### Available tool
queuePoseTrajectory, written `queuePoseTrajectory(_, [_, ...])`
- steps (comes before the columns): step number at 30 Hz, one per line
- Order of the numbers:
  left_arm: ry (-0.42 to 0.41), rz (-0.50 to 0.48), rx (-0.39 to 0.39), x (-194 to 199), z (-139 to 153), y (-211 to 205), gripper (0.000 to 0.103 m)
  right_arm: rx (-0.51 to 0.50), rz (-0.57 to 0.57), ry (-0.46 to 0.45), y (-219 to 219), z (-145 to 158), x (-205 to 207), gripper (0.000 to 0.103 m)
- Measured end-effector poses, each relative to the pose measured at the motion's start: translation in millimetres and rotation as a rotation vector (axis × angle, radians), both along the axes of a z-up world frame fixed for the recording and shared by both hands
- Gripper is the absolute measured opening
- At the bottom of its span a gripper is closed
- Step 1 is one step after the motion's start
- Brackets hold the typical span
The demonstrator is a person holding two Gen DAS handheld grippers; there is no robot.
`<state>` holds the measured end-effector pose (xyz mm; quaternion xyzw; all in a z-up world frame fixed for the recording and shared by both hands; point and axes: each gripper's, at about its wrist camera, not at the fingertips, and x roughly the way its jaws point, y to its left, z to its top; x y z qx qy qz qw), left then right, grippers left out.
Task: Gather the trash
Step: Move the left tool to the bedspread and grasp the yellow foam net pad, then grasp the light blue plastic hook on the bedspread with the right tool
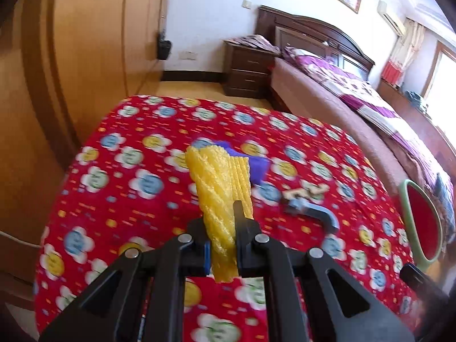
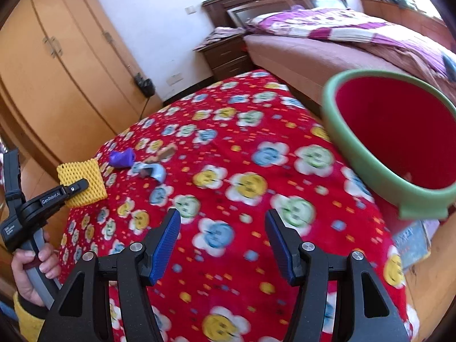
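The left wrist view shows one yellow foam net [image 1: 221,196] clamped between the fingers of the left gripper [image 1: 223,242], which are squeezed tight on its lower end. The net is a ribbed, mesh-textured sleeve, bright yellow and slightly translucent, folded flat and standing up and away from the gripper over the red flowered blanket [image 1: 114,171]. Beyond it, three other scraps lie on the blanket: one crumpled purple wrapper [image 1: 250,162] just behind the net, one small tan scrap [image 1: 310,192] to the right, and one curved grey-blue piece [image 1: 316,213] just on the near side of that scrap (blur hides finer detail on all three).

From the right wrist view, the same net [image 2: 82,181] appears at the far left as a square yellow pad with a honeycomb pattern, pinched in the left gripper [image 2: 75,188], which one hand [image 2: 31,268] with a yellow cuff holds by its grey handle. The purple wrapper [image 2: 122,158], the tan scrap [image 2: 164,154] and the grey-blue piece [image 2: 151,171] sit close together to the right of the net. The right gripper [image 2: 223,242] hangs over the blanket [image 2: 242,148] with its two blue-padded fingers spread apart and nothing between them. One bin [image 2: 344,145], red inside with a green rim, stands at the right edge of the blanket.
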<state>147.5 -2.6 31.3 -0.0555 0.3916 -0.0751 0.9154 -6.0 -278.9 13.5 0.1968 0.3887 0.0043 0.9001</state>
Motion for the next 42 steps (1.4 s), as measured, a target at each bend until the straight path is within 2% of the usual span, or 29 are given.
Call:
queuePoseTrajectory(3, [0.001, 0.047, 0.006, 6.8, -3.2, 16.4, 0.011, -0.014, 0.039, -0.002, 14.4, 1.4, 15.0, 0.063])
queuePoseTrajectory(9, [0.026, 0.103, -0.029, 12.4, -20.1, 40.6, 0.011, -0.047, 0.117, 0.027, 42.0, -6.1, 53.4, 0.063])
queuePoseTrajectory(15, [0.028, 0.132, -0.034, 15.8, -30.0, 46.0, 0.011, -0.071, 0.166, 0.062, 62.1, -18.6, 90.8, 0.063])
queuePoseTrajectory(22, [0.024, 0.124, -0.043, 16.0, -33.7, 46.9, 0.011, -0.124, 0.208, 0.054, 82.5, -26.7, 118.0, 0.063])
queuePoseTrajectory(26, [0.023, 0.120, -0.049, 16.7, -36.3, 47.6, 0.011, -0.167, 0.225, 0.041, 89.9, -29.4, 121.3, 0.038])
queuePoseTrajectory(32, [0.020, 0.109, -0.058, 13.9, -33.4, 44.3, 0.011, -0.187, 0.207, 0.053, 84.7, -30.3, 120.2, 0.012])
queuePoseTrajectory(42, [-0.002, 0.086, -0.098, -4.5, -20.3, 39.8, 0.011, -0.081, 0.163, 0.029, 64.2, -25.9, 97.2, 0.011])
